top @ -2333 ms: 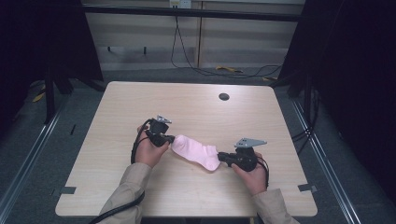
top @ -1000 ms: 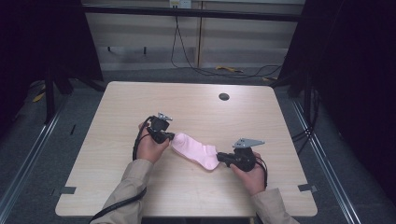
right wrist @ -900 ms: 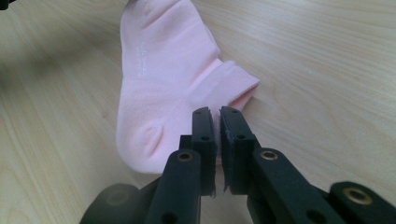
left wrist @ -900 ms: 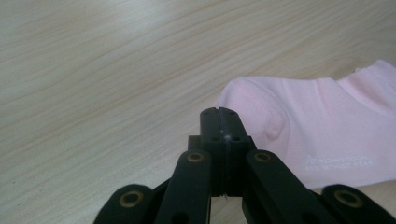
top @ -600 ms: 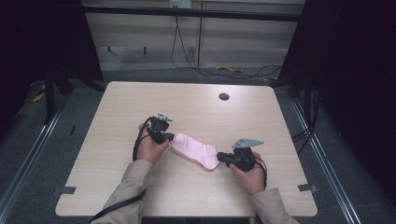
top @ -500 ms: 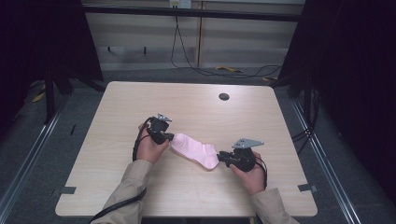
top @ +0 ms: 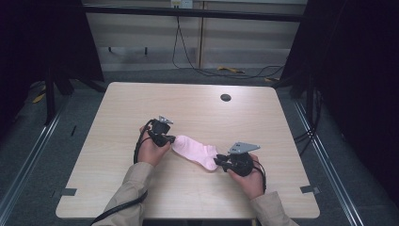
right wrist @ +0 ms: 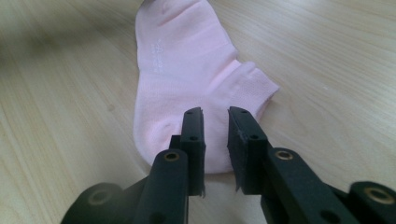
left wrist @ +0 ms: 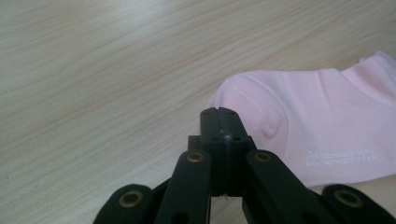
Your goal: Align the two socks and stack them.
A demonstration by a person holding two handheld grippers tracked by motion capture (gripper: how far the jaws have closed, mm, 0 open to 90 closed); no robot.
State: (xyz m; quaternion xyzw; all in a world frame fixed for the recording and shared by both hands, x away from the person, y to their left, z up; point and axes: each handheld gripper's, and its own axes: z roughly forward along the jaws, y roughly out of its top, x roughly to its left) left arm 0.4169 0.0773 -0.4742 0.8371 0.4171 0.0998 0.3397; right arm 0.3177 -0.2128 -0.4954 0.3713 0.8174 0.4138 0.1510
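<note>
One pale pink cotton sock (top: 195, 151) lies flat mid-tabletop (top: 117, 113). Left gripper (left wrist: 219, 122), jaws together, touches its 10 o'clock end; right gripper (right wrist: 215, 122), jaws slightly apart, hovers above its cuff. Folding seems not yet begun.

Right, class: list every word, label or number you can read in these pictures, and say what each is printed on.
On the pink sock, small white print in two lines: the lower reads roughly "WORK WITHOUT FEAR"; the upper, roughly "TECHNOLOGICAL", is too blurred to be sure.
The same print in the right gripper view: too small to read.
No other text is legible.
</note>
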